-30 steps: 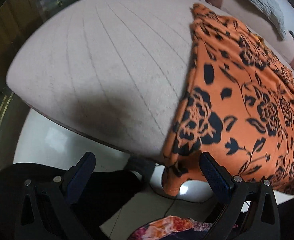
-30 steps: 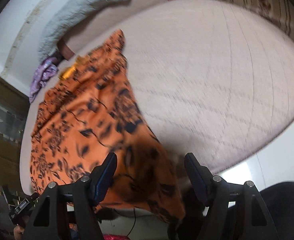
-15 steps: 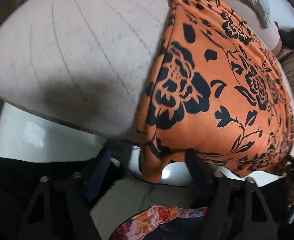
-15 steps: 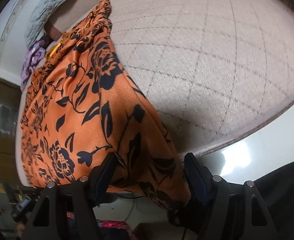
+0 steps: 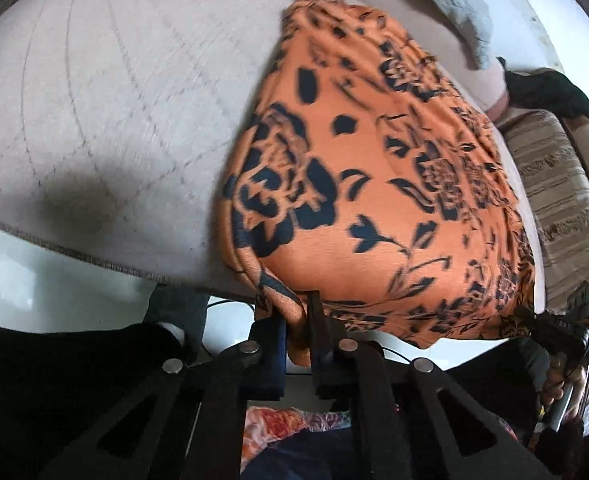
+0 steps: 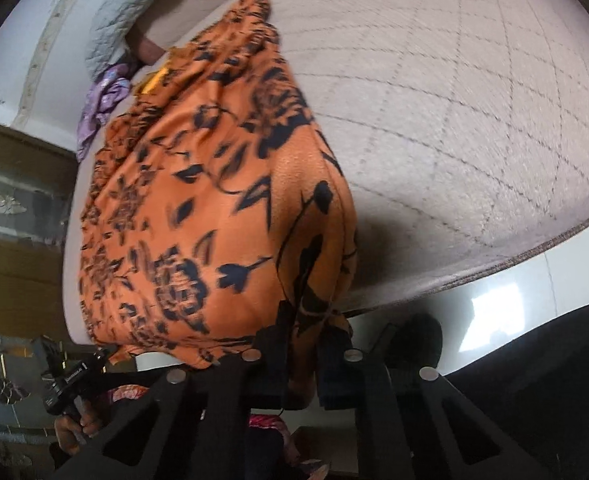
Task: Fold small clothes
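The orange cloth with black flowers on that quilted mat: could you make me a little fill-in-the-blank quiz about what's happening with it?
1. The orange cloth with black flowers lies on a quilted ____ mat.
2. The left gripper is ____ on the cloth's near corner.
3. The right gripper grips the cloth's other near ____.
4. A ____ garment lies beyond the cloth's far end.

Missing words: beige; shut; corner; purple

Bare quilted mattress point(image 5: 106, 92) left of orange garment point(image 5: 374, 184); grey blanket point(image 5: 450, 4) bounds far edge.
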The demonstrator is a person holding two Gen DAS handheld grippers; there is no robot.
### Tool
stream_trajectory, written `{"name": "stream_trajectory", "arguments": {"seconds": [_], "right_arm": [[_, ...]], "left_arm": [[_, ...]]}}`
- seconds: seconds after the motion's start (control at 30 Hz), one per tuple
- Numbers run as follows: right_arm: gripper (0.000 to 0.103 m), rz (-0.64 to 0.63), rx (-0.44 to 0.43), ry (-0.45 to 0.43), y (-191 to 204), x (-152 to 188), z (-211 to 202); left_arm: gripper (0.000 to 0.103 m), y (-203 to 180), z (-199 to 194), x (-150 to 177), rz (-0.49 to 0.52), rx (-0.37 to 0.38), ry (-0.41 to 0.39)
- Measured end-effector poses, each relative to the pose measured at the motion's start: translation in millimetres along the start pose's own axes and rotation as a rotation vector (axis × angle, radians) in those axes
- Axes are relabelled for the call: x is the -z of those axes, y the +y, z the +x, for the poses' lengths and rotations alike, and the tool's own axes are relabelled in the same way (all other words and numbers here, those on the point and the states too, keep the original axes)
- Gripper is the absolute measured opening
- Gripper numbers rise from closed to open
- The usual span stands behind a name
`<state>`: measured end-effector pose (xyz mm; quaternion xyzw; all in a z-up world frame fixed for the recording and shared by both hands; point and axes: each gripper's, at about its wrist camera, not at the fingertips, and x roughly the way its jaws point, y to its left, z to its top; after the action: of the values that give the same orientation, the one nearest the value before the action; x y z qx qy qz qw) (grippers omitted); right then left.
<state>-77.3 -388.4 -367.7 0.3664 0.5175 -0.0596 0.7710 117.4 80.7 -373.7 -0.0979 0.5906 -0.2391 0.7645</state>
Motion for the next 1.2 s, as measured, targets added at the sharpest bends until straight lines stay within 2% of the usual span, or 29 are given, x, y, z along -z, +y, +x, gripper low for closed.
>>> {"name": "stream_trajectory", "arguments": {"seconds": [0.07, 0.17, 0.2, 0.23, 0.3, 0.33, 0.37, 0.43, 0.47, 0.5, 0.53, 0.57, 0.6, 0.63, 0.67, 0.7, 0.73, 0.77, 0.93, 1.03, 1.1, 1.2], "right_arm": [[0.009, -0.021, -0.007, -0.009, 6, -1, -7], [0.010, -0.022, 0.015, 0.004, 5, -4, -5], [0.010, -0.021, 0.029, 0.009, 9, -1, 0], [0.012, -0.013, 0.056, 0.019, 7, -1, 3], [0.015, 0.000, 0.086, 0.032, 8, -2, 9], [0.016, -0.002, 0.099, 0.041, 7, -2, 11], [0.021, -0.010, 0.117, 0.043, 6, -1, 12], [0.040, -0.018, 0.136, 0.036, 5, 1, 16], [0.068, -0.018, 0.143, 0.028, 4, 1, 18], [0.077, -0.017, 0.144, 0.014, 2, -1, 18], [0.077, -0.019, 0.147, -0.008, 2, -1, 19], [0.077, -0.029, 0.142, -0.015, 2, -1, 21], [0.074, -0.046, 0.136, -0.011, 4, -2, 23], [0.069, -0.064, 0.126, -0.002, 5, -2, 25], [0.050, -0.079, 0.121, 0.008, 8, -2, 28], [0.037, -0.093, 0.119, 0.017, 11, -2, 29], [0.028, -0.111, 0.122, 0.020, 16, -2, 29], [0.013, -0.143, 0.117, 0.026, 19, -1, 25], [0.012, -0.137, -0.022, 0.016, 33, -5, -10], [0.012, -0.138, -0.141, -0.026, 47, -17, -39], [0.011, -0.147, -0.202, -0.060, 54, -28, -57], [0.011, -0.142, -0.295, -0.137, 70, -62, -80]], "left_arm": [[0.009, -6, -4, 1, 0.020, -0.026, 0.001], [0.010, 0, -1, 0, -0.007, -0.075, 0.031], [0.016, 4, 3, 0, -0.021, -0.099, 0.052], [0.035, 5, 8, 1, -0.037, -0.122, 0.080], [0.056, 10, 16, 2, -0.066, -0.152, 0.115], [0.059, 13, 17, 3, -0.075, -0.154, 0.116], [0.060, 14, 18, 3, -0.085, -0.150, 0.116], [0.060, 17, 21, 0, -0.106, -0.134, 0.121], [0.060, 17, 22, 0, -0.104, -0.130, 0.122], [0.058, 19, 20, 0, -0.091, -0.120, 0.120], [0.055, 16, 19, 1, -0.072, -0.106, 0.118], [0.048, 13, 17, 1, -0.052, -0.087, 0.112], [0.031, 11, 16, 0, -0.039, -0.070, 0.110], [0.018, 8, 16, -1, -0.031, -0.055, 0.110], [0.014, 7, 14, -1, -0.026, -0.048, 0.106], [0.011, 7, 11, -1, -0.026, -0.039, 0.096], [0.009, 6, 6, -1, -0.028, -0.024, 0.082], [0.009, 4, 0, -2, -0.026, -0.011, 0.074], [0.008, -22, -37, -6, 0.086, 0.083, 0.054], [0.008, -40, -72, -25, 0.140, 0.163, 0.022], [0.008, -45, -96, -42, 0.150, 0.217, -0.024], [0.008, -55, -132, -83, 0.180, 0.254, -0.121]]}}
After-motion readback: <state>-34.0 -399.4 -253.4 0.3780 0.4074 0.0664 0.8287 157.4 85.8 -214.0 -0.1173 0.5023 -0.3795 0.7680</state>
